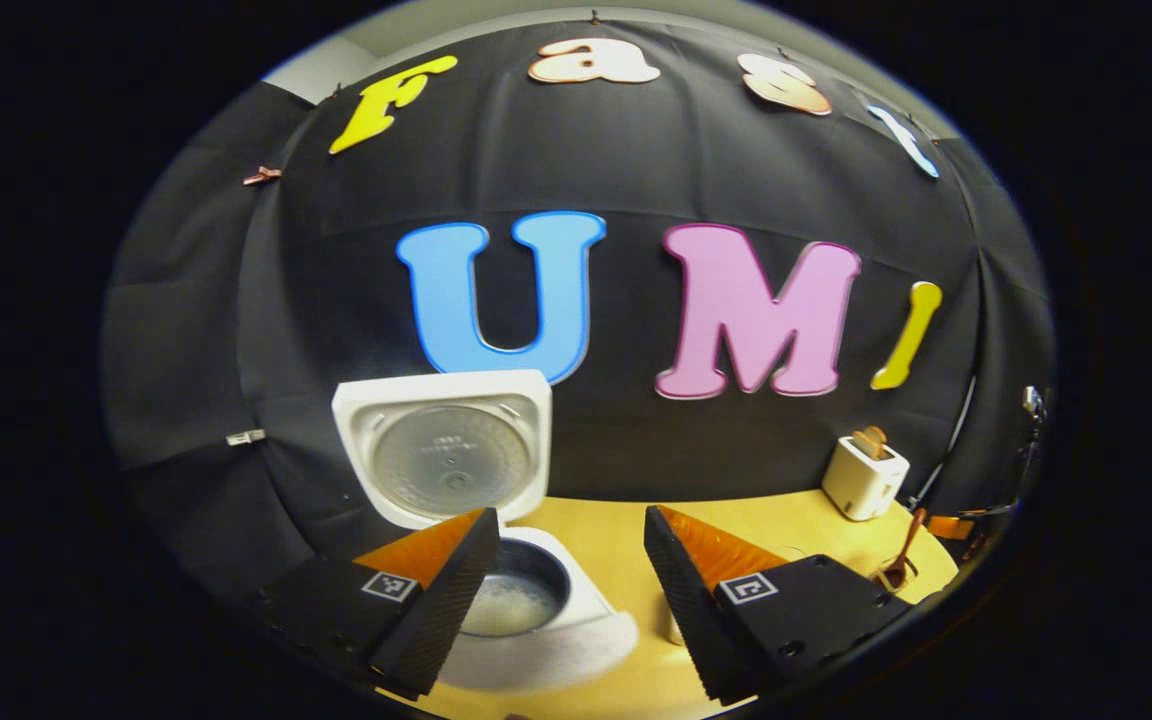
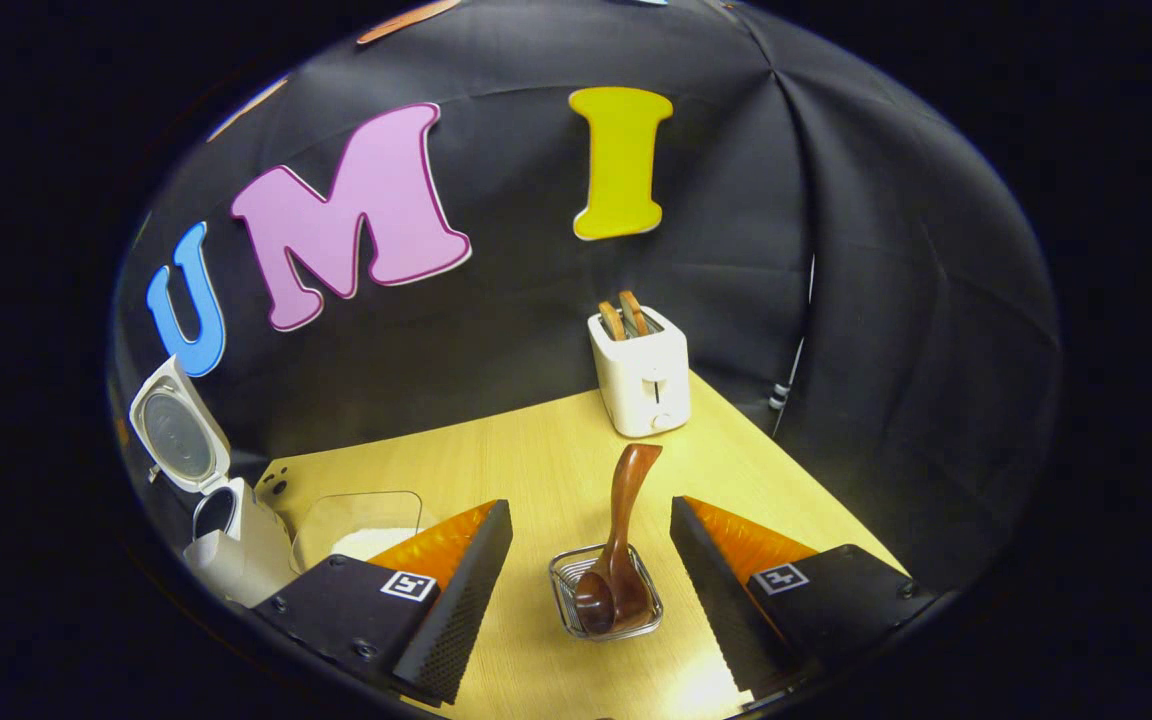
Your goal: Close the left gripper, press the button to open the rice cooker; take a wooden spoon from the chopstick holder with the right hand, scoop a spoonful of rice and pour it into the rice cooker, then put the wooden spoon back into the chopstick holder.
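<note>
One rice cooker point(image 1: 496, 560) lid up, one wooden spoon point(image 2: 621, 560) in chopstick holder point(image 2: 564, 610)

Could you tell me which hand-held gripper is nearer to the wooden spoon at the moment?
The right. The right hand-held gripper hangs open directly over the wooden spoon in its chopstick holder; the left hand-held gripper is open over the rice cooker, with the spoon off to its right.

Glossy dark wooden spoon point(image 2: 619, 540) in a shiny wire chopstick holder point(image 2: 606, 592); smooth pale wood-grain counter point(image 2: 496, 470); matt white plastic rice cooker point(image 1: 456, 450).
</note>
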`<state>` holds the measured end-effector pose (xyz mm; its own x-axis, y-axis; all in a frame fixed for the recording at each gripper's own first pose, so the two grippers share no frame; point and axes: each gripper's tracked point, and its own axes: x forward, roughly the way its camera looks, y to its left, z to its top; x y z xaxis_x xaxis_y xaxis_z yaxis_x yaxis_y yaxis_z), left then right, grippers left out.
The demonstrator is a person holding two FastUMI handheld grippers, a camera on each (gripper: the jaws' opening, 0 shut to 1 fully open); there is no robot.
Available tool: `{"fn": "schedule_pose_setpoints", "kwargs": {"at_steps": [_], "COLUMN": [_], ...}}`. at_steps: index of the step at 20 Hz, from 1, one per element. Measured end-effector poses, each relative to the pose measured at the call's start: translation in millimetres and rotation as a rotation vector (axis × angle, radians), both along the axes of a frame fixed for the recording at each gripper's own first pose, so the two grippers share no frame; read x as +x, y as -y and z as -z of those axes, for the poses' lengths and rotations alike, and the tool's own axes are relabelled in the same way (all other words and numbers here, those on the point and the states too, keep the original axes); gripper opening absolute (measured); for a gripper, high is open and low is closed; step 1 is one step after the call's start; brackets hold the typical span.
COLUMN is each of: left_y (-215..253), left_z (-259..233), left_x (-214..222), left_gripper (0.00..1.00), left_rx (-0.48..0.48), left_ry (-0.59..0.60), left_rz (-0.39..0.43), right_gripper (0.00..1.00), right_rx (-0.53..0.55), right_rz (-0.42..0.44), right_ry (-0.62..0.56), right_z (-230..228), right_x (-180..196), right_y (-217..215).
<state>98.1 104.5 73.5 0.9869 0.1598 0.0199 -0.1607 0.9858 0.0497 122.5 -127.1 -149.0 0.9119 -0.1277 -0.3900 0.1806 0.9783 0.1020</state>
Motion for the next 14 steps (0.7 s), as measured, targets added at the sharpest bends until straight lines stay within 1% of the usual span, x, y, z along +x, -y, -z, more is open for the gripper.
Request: {"fn": "schedule_pose_setpoints", "kwargs": {"at_steps": [2, 4, 6, 11, 14], "left_y": [-28, -53, -77, -126, -142], "left_z": [-21, -40, -55, -86, -95], "left_x": [10, 23, 39, 85, 116], "left_gripper": [0.93, 0.94, 0.94, 0.93, 0.93], "left_rx": [-0.025, -0.057, -0.077, -0.025, -0.013], "left_ry": [0.031, 0.062, 0.086, 0.098, 0.079], "left_rz": [-0.030, -0.043, -0.055, -0.084, -0.077], "right_gripper": [0.98, 0.98, 0.98, 0.98, 0.98], "right_rx": [-0.051, -0.118, -0.172, -0.158, -0.154], "right_rz": [-0.023, -0.062, -0.081, -0.092, -0.085], "right_ry": [0.025, 0.041, 0.068, 0.106, 0.117], "right_z": [-15, -28, -43, -67, -76], "right_x": [-6, -11, -18, -36, -43], "right_y": [-11, -25, -41, -83, -99]}}
